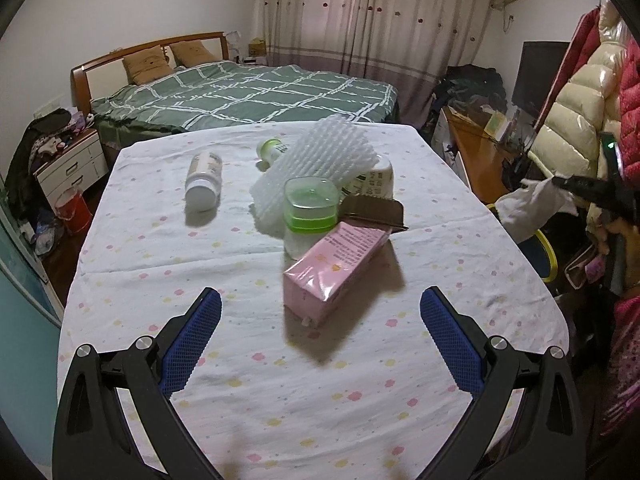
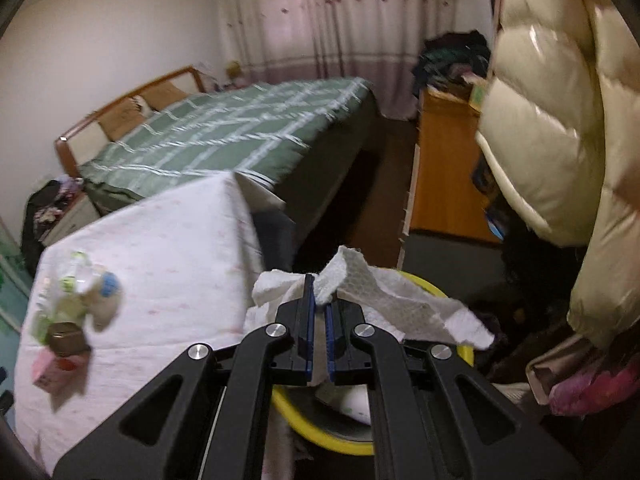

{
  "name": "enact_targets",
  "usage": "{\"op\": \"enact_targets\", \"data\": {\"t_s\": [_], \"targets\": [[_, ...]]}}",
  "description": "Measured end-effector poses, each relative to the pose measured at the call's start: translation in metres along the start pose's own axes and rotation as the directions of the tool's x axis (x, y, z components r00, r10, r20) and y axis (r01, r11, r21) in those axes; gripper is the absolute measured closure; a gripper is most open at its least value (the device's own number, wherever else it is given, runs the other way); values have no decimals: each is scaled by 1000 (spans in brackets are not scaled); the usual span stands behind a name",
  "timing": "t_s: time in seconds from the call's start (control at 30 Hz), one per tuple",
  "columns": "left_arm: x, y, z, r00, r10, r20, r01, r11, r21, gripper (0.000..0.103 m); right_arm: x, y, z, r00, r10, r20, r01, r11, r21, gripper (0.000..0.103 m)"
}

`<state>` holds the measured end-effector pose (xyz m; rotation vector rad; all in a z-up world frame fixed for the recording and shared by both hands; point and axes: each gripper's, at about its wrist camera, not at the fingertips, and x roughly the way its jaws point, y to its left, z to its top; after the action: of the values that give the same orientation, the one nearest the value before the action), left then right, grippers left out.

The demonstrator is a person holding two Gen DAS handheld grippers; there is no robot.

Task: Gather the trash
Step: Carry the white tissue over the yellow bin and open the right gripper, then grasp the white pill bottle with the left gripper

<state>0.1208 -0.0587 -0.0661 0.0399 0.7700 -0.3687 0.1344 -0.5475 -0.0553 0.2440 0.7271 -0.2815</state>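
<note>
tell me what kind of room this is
A lived-in bedroom, most likely. A bed with a green checked cover and wooden headboard stands beyond the cloth-covered table, long curtains hang behind it, and puffy coats hang at the right.

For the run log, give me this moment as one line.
left gripper: open above table | right gripper: shut on paper towel over yellow bin | pink box: on table
</note>
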Motion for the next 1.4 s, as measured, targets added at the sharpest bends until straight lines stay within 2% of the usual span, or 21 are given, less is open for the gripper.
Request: {"op": "enact_targets", "data": {"t_s": [0.3,0.47,0.7,1.03,1.17,1.27,1.4], "targets": [[6,-9,1,1000,-10,-14,10,1000,19,5,29,-21,-19,994,-78,-73,81,996,39,97],[7,-11,2,1000,-16,-15,17,1000,25,5,25,-22,-21,994,-83,-72,86,995,40,76],[6,-8,4,1000,-17,-14,17,1000,14,5,13,-17,-20,996,-76,-51,78,997,30,73],[21,37,30,996,82,-18,-83,996,-21,5,16,1,-28,998,-44,-52,44,999,5,72],[46,64,52,985,167,-43,-169,985,-43,5,18,10,-29,998,-37,-53,37,999,-10,73],[64,91,71,977,204,-65,-209,974,-85,5,18,14,-29,998,-35,-52,35,999,-16,72],[96,121,98,959,267,-97,-277,953,-120,5,20,20,-30,998,-36,-57,34,999,-19,72]]}}
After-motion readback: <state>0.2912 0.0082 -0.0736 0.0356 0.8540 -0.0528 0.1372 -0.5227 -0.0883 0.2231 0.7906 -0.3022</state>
